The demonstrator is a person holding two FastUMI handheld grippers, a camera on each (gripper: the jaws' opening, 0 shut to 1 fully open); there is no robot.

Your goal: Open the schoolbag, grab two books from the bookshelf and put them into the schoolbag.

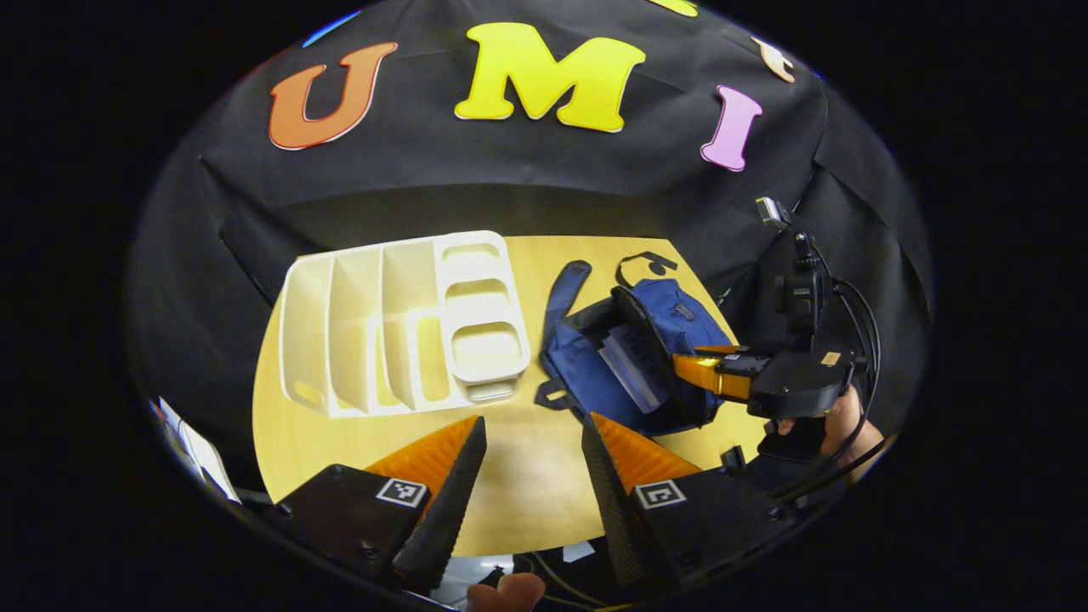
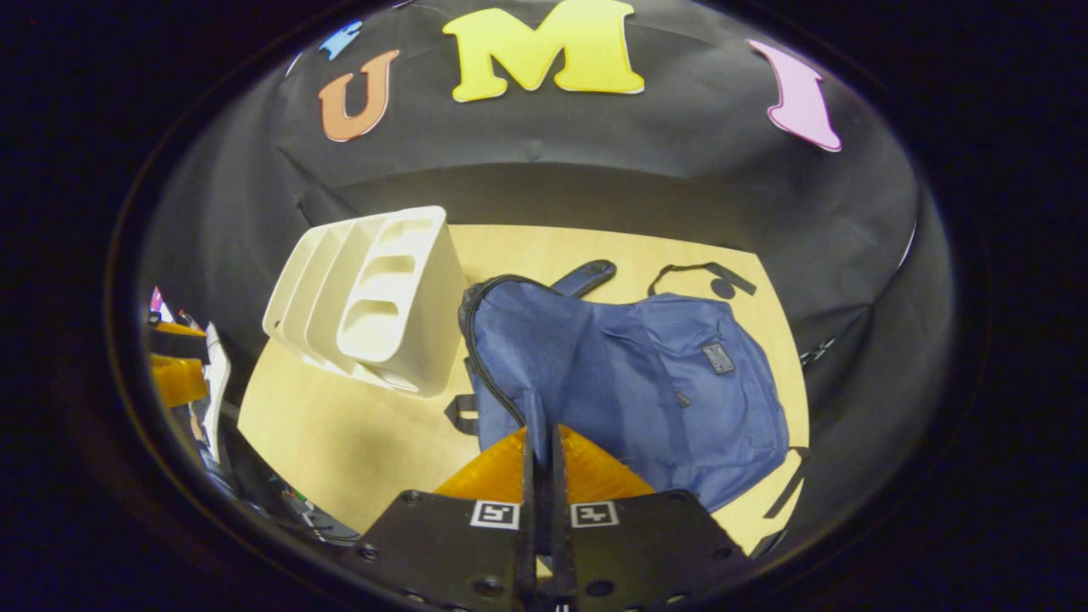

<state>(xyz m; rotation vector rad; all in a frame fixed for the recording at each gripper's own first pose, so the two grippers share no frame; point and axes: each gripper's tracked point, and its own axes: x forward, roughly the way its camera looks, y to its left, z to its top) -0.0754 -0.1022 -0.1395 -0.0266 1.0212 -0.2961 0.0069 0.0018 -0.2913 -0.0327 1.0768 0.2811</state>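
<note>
Left gripper view: the left hand-held gripper (image 1: 531, 476) hung spread above the wooden surface (image 1: 527, 493), holding nothing. White bookshelf (image 1: 399, 331) lay toward the back left, its slots bare as far as could be seen. Blue schoolbag (image 1: 629, 357) sat just right of it, mouth gaping toward the shelf, with what looked like books (image 1: 633, 365) already inside; how many, could not tell. The right hand-held gripper (image 1: 688, 367), held by a hand (image 1: 837, 421), reached in at the flap's edge.

Right gripper view: the right hand-held gripper's (image 2: 540, 446) fingers were pressed close together with blue fabric between them, apparently pinching the flap beside the zipper line (image 2: 480, 357). Schoolbag (image 2: 629, 382) slumped across the surface, strap (image 2: 586, 276) trailing behind, bookshelf (image 2: 374, 306) just beside it on the left.

Judgement: loading looked done or nearly so; the step in hand seemed to be managing the flap.

- Keep the pinch on the fabric edge, not the zipper teeth.
- Move the flap slowly so the bag does not drag across the surface.
- Bring the free left hand-held gripper over to steady the bag's body if it slides.
- Risk: soft cloth slipping from the pads; books shifting toward the open mouth.
</note>
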